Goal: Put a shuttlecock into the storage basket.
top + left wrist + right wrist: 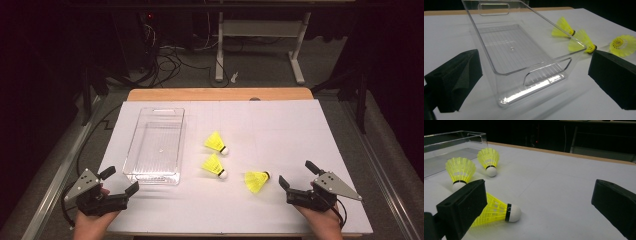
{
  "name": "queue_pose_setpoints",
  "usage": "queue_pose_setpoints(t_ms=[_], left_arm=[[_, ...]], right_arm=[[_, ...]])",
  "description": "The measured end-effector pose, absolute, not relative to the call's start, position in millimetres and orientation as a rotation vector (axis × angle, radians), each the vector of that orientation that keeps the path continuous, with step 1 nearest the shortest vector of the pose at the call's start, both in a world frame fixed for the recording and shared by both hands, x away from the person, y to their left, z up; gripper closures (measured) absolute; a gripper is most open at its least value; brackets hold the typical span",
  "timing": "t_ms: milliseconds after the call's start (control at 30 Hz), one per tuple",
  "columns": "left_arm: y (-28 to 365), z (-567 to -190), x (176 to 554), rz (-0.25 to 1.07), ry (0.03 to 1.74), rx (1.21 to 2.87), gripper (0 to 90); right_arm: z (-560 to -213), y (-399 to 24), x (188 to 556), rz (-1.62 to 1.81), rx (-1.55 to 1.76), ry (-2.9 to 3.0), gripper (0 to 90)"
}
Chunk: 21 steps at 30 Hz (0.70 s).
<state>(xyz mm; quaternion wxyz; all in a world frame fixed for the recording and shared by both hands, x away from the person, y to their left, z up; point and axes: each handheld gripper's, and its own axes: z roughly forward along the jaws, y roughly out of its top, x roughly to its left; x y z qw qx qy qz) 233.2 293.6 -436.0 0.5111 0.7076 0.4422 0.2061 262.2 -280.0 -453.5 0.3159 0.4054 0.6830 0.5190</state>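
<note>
We saw a white-covered table (280,125) from above, with a person's two hands at its near edge, each holding a gripper. On the left half stood a clear plastic bin (131,150), long and shallow with a cut-out handle at each end, and it held nothing. To its right three yellow shuttlecocks lay on their sides on the table: the farthest shuttlecock (216,143), the middle shuttlecock (214,166) just beneath it, and the nearest shuttlecock (257,180) a little further right. We judged the work to be putting them into the bin, and that it had not begun, since all three were outside it and neither gripper held anything. The left gripper (120,181) sat near the bin's near left corner with its jaws wide apart; the right gripper (296,174) sat just beside the nearest shuttlecock, its jaws also spread wide and empty. The left gripper view looked down the bin's length and showed its ribbed floor and near handle slot, with the shuttlecocks beyond its right wall. The right gripper view showed what the high view could not: the nearest shuttlecock's white cork tip and black band, lying partly behind one jaw rather than between the two, apparently not touched.
</note>
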Motion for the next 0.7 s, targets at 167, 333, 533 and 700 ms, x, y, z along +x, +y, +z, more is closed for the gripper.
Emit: queue_pose_setpoints(t_ms=[167, 333, 533, 700], left_arm=[[301.4, -436.8, 233.8, 0.517, 1.087, 1.697, 0.3], [317.0, -439.4, 234.2, 0.52, 1.134, 1.647, 0.3], [327.4, -440.3, 232.8, 0.53, 1.161, 1.616, 0.4], [328.9, -440.4, 232.5, 0.526, 1.162, 1.607, 0.3]], right_arm=[[-454.4, -282.9, 261.6, 1.364, 1.065, 1.793, 0.4], [-455.5, -285.0, 260.9, 1.36, 1.071, 1.792, 0.4], [-455.9, -286.6, 260.8, 1.362, 1.079, 1.787, 0.4], [-456.0, -287.2, 260.7, 1.364, 1.082, 1.783, 0.4]])
